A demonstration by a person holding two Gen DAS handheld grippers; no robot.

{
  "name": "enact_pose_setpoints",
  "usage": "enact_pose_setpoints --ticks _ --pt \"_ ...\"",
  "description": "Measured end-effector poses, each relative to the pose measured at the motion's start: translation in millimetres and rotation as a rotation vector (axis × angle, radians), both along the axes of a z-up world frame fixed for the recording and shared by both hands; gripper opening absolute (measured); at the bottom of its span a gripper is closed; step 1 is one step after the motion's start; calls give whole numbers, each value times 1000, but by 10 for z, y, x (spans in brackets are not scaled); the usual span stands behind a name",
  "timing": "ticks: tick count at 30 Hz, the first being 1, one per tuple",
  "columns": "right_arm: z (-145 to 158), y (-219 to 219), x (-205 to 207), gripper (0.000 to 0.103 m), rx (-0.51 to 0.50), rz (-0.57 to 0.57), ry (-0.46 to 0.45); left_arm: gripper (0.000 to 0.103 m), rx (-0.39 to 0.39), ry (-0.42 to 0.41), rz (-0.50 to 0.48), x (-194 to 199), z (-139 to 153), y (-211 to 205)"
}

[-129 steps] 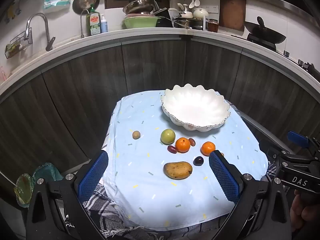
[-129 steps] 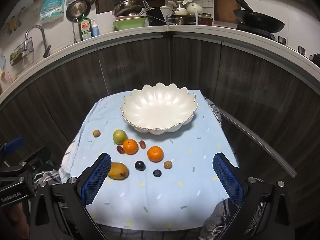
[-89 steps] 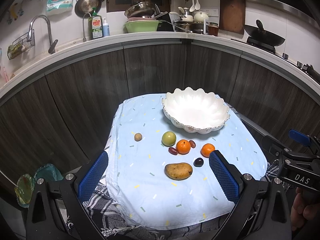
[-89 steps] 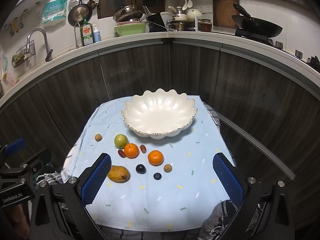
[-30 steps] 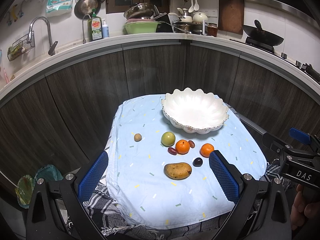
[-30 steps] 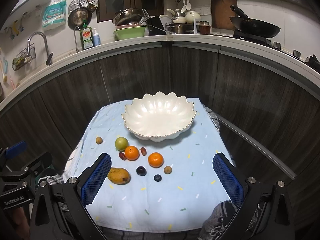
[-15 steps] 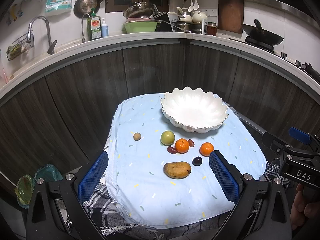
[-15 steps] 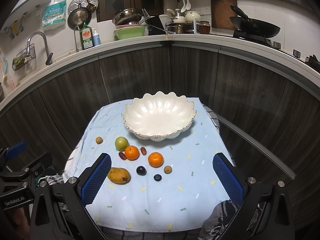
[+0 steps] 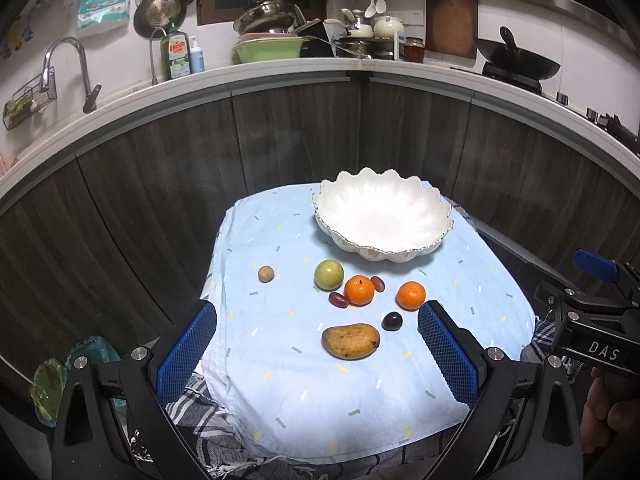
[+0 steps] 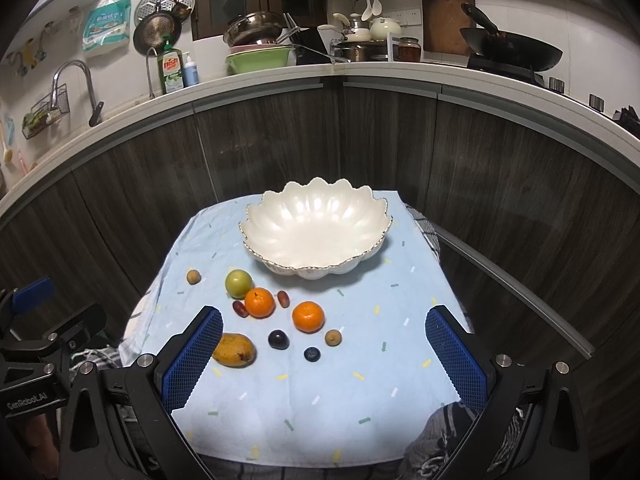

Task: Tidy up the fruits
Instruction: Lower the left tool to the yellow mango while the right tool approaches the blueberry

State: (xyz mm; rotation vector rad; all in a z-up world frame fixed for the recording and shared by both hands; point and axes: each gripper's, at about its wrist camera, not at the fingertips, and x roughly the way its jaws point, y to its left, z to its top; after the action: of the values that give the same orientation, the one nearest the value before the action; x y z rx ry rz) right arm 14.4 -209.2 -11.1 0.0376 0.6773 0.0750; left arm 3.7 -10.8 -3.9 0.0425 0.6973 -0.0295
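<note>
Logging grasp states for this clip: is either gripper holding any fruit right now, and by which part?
Nothing is held. The left gripper and right gripper are both open and empty, short of the fruit on the cloth.

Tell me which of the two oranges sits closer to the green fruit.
The left orange, the one with a small dark red fruit at its left and another at its right. The other orange sits alone, further from the green fruit.
</note>
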Motion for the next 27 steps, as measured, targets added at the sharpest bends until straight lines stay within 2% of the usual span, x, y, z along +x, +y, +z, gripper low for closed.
enact_pose_setpoints --ticks 27 --pt "-879 4 519 103 -39 33 105 102 1 172 -127 667 -981 -204"
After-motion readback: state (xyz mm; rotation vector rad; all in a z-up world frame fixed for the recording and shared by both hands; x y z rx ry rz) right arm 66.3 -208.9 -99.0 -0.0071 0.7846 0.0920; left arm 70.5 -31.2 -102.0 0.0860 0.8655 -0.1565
